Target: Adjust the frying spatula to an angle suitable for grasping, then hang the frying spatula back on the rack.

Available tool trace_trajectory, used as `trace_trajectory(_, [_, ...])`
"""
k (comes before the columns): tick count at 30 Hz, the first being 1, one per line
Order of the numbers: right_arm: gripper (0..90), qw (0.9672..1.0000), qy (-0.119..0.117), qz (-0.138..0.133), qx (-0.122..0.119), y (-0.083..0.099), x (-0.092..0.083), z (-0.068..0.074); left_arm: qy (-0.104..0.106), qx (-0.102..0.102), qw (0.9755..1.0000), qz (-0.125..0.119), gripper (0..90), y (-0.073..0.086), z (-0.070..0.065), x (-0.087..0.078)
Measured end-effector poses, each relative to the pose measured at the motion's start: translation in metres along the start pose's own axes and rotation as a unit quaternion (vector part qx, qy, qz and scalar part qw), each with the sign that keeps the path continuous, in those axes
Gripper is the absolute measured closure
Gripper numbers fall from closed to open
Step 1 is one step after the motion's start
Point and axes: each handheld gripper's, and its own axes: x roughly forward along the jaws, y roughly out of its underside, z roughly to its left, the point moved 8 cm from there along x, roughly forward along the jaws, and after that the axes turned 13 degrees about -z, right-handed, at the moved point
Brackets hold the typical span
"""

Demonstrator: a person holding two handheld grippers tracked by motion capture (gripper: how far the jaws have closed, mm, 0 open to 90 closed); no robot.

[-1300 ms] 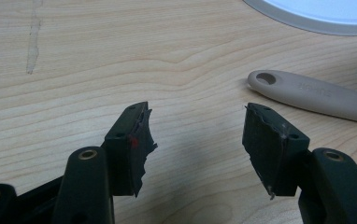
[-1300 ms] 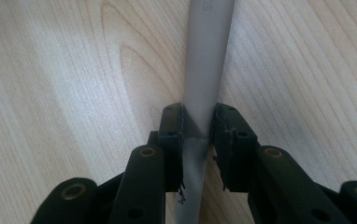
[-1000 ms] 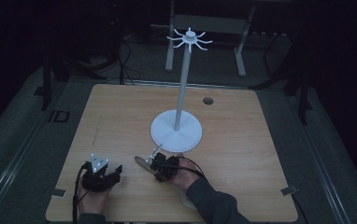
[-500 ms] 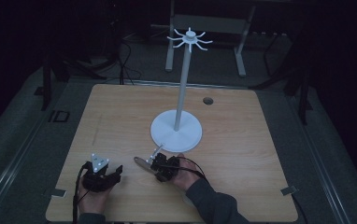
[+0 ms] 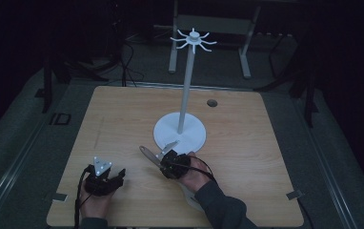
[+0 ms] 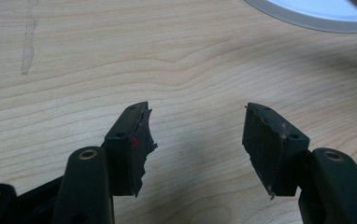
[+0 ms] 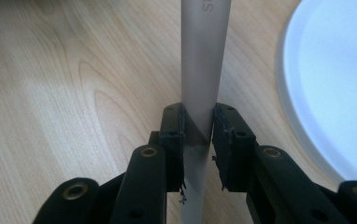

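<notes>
My right gripper [image 5: 165,160] rests low on the wooden table just in front of the white stand's round base [image 5: 192,138]. It is shut on a flat grey utensil handle [image 7: 202,70], which pokes out up and to the left as a slim grey utensil [image 5: 146,153]. In the right gripper view both jaws of the right gripper [image 7: 197,126] press on the handle's sides. My left gripper [image 5: 116,177] sits near the table's front left edge. Its jaws stand wide apart in the left gripper view [image 6: 195,135], with bare wood between them.
The white stand has a tall pole [image 5: 186,86] topped by a ring of hooks [image 5: 193,39]. A small dark hole [image 5: 212,102] marks the table at the back right. The stand's base edge [image 6: 317,14] lies ahead of the left gripper. A dark floor surrounds the table.
</notes>
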Motion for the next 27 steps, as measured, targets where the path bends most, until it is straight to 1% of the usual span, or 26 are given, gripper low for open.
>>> trace_trajectory(5, [74.3,1.0,0.003,-0.008,-0.001,-0.001,-0.003,-0.002,0.002,-0.001,1.0,-0.001,41.8,-0.001,0.0,0.001])
trace_trajectory(7, [74.3,0.9999,0.005,-0.015,-0.004,-0.003,-0.005,-0.001,0.002,-0.001,1.0,-0.001,41.8,-0.001,-0.001,0.001])
trace_trajectory(12, [74.3,0.9996,0.011,-0.026,0.001,-0.005,-0.011,-0.002,0.002,0.0,1.0,-0.001,41.8,-0.001,0.0,0.001])
trace_trajectory(16, [74.3,0.9992,0.013,-0.038,0.001,-0.008,-0.016,-0.005,0.002,0.001,1.0,0.0,41.8,0.0,-0.002,0.001])
trace_trajectory(17, [74.3,0.9988,0.016,-0.047,0.003,-0.01,-0.021,-0.006,0.002,0.002,1.0,0.001,41.8,0.0,-0.002,0.001])
trace_trajectory(24, [74.3,0.9969,0.028,-0.072,0.015,-0.014,-0.034,-0.012,0.003,0.002,1.0,0.001,41.8,0.0,-0.002,0.002])
trace_trajectory(27, [74.3,0.996,0.032,-0.082,0.016,-0.016,-0.039,-0.015,0.003,0.002,1.0,0.0,41.8,0.0,-0.003,0.003])
